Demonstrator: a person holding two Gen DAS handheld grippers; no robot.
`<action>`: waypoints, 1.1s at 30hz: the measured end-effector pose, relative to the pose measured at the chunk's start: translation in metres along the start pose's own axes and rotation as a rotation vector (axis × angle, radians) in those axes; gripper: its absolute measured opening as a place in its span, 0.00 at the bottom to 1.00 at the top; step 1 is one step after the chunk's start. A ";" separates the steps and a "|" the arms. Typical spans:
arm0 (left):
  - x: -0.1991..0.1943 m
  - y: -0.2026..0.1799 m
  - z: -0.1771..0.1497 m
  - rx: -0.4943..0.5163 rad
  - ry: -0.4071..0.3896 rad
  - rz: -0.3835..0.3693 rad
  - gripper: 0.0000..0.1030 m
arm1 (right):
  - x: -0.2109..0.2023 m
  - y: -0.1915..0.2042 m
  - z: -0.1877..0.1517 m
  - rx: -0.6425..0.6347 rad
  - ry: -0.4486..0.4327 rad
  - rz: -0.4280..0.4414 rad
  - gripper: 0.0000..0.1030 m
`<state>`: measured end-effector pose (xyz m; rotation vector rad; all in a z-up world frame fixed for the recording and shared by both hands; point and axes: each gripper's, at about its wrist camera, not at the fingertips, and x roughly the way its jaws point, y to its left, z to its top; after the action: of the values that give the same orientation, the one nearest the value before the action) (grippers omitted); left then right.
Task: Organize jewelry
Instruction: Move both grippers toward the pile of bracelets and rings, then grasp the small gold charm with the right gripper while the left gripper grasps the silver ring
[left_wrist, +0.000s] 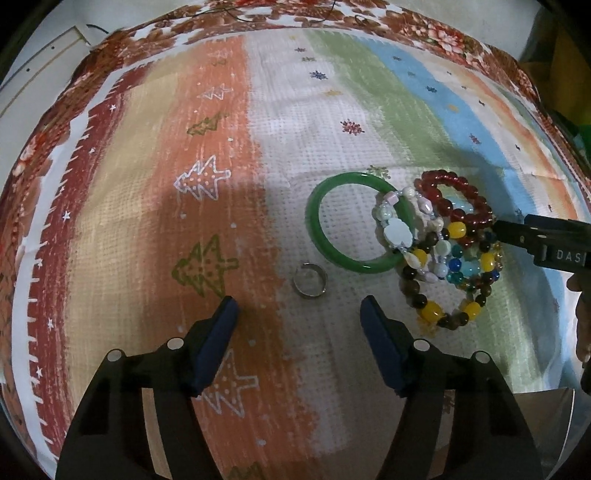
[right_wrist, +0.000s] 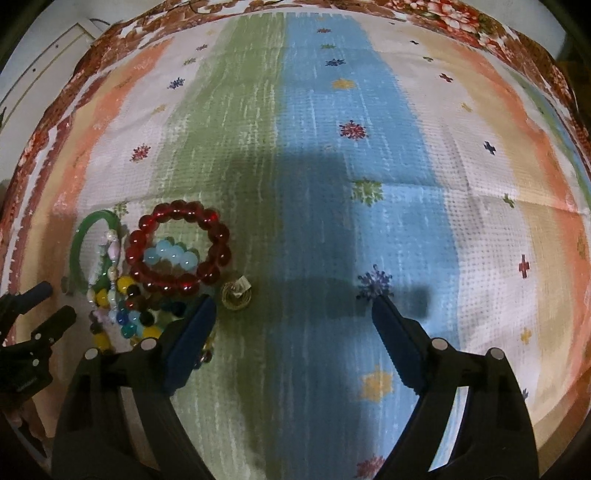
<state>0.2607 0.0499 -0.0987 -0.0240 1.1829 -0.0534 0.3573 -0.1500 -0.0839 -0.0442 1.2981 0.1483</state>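
Both your tongs gape wide, gripping nothing.
Your left gripper (left_wrist: 299, 314) faces the silver ring (left_wrist: 309, 279); right gripper (right_wrist: 293, 306) has bare cloth (right_wrist: 332, 147) ahead, its left finger hiding part of the bracelet pile (right_wrist: 147, 291).

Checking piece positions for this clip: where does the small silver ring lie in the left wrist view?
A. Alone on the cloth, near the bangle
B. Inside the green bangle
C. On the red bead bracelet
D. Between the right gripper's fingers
A: the silver ring lies on the cloth just outside the green bangle, touching nothing.
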 end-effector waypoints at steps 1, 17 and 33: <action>0.001 -0.001 0.000 0.009 -0.001 0.007 0.66 | 0.003 0.001 0.001 -0.004 0.006 -0.004 0.80; 0.006 -0.005 0.007 0.096 0.007 0.024 0.18 | 0.008 0.014 0.012 -0.038 0.036 0.013 0.35; 0.001 0.000 0.004 0.060 0.010 -0.033 0.18 | 0.005 0.008 0.011 -0.054 0.047 0.048 0.15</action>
<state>0.2644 0.0499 -0.0977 0.0096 1.1904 -0.1179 0.3677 -0.1403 -0.0856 -0.0633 1.3421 0.2243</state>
